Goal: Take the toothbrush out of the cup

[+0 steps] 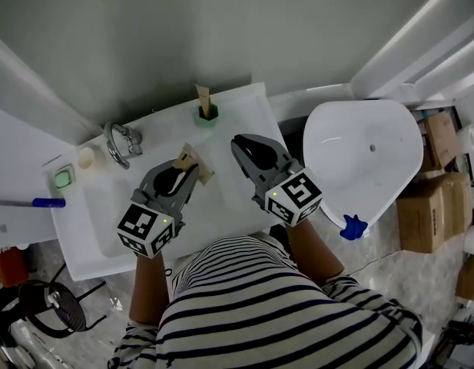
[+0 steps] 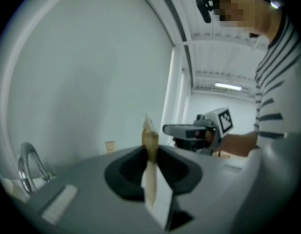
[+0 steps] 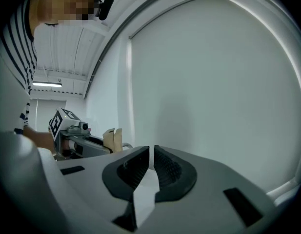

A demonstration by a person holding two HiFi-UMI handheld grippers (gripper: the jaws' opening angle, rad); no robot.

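A small green cup point(image 1: 207, 117) stands at the back rim of the white sink counter point(image 1: 244, 106), with a tan, cardboard-coloured stick point(image 1: 203, 98) upright in it. My left gripper point(image 1: 192, 167) hovers over the basin, shut on a flat tan cardboard pack point(image 1: 186, 160). In the left gripper view that pack point(image 2: 150, 143) shows edge-on between the pads and sticks up past them. My right gripper point(image 1: 238, 144) is beside it over the counter, shut with nothing between its pads point(image 3: 140, 165). From the right gripper view the tan pack point(image 3: 112, 139) shows at the left gripper's tip.
A chrome faucet point(image 1: 121, 143) rises at the basin's back left, with a cream round piece point(image 1: 85, 157) and a green-topped dish point(image 1: 63, 178) beside it. A blue-handled item point(image 1: 37, 203) lies on the left ledge. A white toilet point(image 1: 367, 167) and cardboard boxes point(image 1: 432, 206) are to the right.
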